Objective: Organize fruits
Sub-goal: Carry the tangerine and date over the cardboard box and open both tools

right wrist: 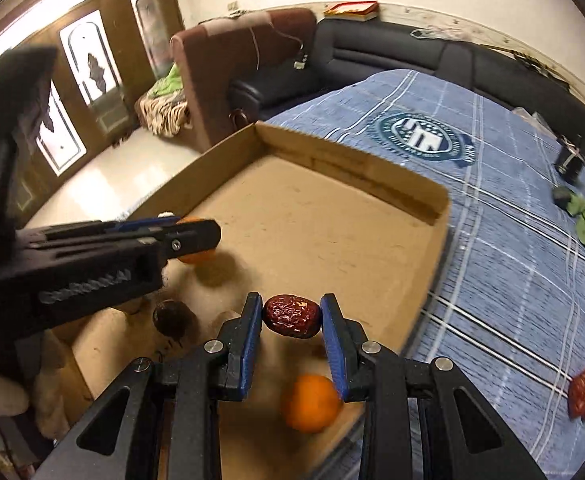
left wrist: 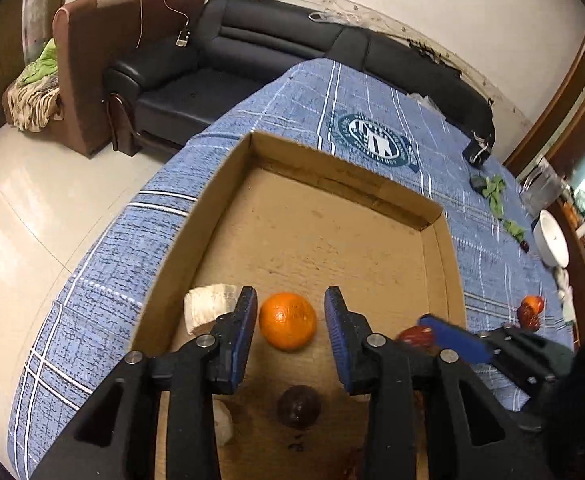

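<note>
Pretty dim indoor light; daylight blows out the windows (right wrist: 72,92) upper left in the right view. Floor (left wrist: 32,208) glares, fisheye bends the edges, corners go black, slight motion blur.

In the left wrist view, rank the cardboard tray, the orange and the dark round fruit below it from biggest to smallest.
1. cardboard tray, by far the largest.
2. orange, lying between the open fingers of the left claw.
3. dark round fruit, slightly smaller-looking; it sits nearer the camera, so its place after the orange is unsure.
</note>
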Tool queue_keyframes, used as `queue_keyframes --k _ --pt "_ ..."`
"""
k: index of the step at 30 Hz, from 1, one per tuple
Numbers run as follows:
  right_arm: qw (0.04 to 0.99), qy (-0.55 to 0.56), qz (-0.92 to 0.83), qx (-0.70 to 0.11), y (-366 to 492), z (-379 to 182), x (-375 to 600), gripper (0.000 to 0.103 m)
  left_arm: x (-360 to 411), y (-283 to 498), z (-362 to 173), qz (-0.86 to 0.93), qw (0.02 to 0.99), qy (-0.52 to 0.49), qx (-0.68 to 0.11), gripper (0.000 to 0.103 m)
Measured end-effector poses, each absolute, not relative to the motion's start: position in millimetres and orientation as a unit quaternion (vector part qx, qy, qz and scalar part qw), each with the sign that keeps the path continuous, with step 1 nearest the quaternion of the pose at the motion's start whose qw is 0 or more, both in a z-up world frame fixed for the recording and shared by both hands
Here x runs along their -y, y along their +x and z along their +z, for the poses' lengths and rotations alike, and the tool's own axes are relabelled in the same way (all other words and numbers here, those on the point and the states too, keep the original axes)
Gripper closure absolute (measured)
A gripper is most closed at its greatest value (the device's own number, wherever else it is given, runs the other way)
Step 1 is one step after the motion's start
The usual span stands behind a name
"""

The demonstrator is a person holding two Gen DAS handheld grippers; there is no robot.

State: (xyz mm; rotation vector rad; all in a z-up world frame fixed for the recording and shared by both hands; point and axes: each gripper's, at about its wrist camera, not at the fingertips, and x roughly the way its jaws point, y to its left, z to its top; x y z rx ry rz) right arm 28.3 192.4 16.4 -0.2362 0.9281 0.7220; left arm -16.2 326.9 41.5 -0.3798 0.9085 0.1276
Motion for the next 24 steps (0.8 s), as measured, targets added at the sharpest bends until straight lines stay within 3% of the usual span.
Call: queue_keyframes --k 3,8,12,14,24 --pt "0.825 -0.117 0.341 -0.436 30.0 12.4 -197.9 0.069 -330.1 -23.2 48.5 0.06 0.886 -0.184 -0.421 0.055" --pt "0.828 -0.097 0.343 -0.432 26.7 18.9 -190.8 0.069 -330.1 -43.5 67.2 0.064 0.9 -0.181 -0.39 0.052" --pt "0.845 -0.055 0.334 -0.414 14.8 38.5 -158.5 0.068 -318.0 -64.1 88.0 0.071 0.915 -0.172 -0.357 0.039" --pt "0.852 -0.031 0.327 -0.408 10.5 45.5 -143.7 0.062 -306.4 -71.4 97.8 0.067 0.922 -0.167 -0.343 0.038" --pt "0.845 -0.019 0.34 -0.412 -1.0 57.0 -143.4 0.061 -287.7 -111.2 121.6 0.068 0.932 -0.176 -0.309 0.037"
